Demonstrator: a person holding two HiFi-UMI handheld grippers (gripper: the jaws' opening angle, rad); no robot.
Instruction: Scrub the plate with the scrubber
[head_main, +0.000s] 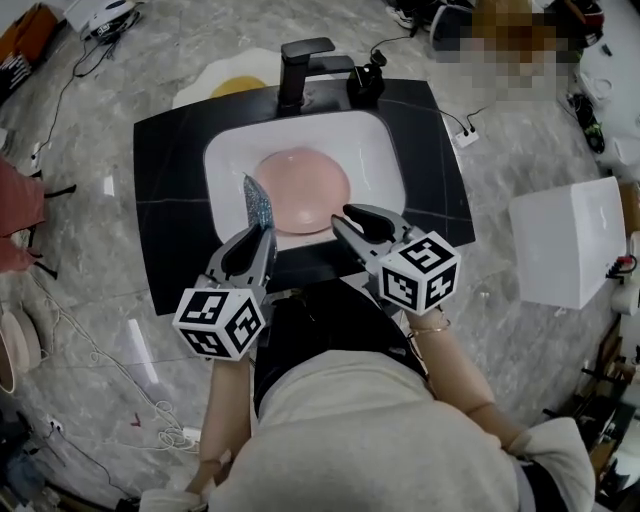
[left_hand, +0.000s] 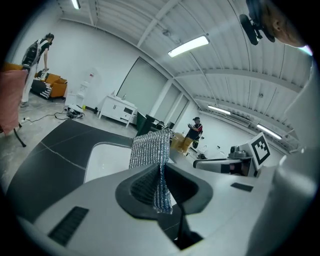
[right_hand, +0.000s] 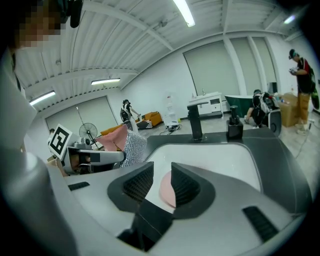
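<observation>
A round pink plate (head_main: 303, 188) lies in the white sink (head_main: 380, 150) set in a black counter. My left gripper (head_main: 262, 232) is shut on a silver mesh scrubber (head_main: 256, 203), which stands up over the plate's left edge. In the left gripper view the scrubber (left_hand: 150, 150) sticks out from between the pinched jaws of the left gripper (left_hand: 162, 185). My right gripper (head_main: 340, 214) hovers at the sink's near rim, open with nothing between its fingers. In the right gripper view the plate (right_hand: 167, 190) shows through the gap of the right gripper (right_hand: 159, 182), and the scrubber (right_hand: 131, 147) is at the left.
A black faucet (head_main: 305, 65) and a black soap dispenser (head_main: 365, 80) stand behind the sink. A white box (head_main: 570, 240) sits on the floor at the right. A fried-egg-shaped mat (head_main: 235, 85) lies behind the counter, with cables at the left.
</observation>
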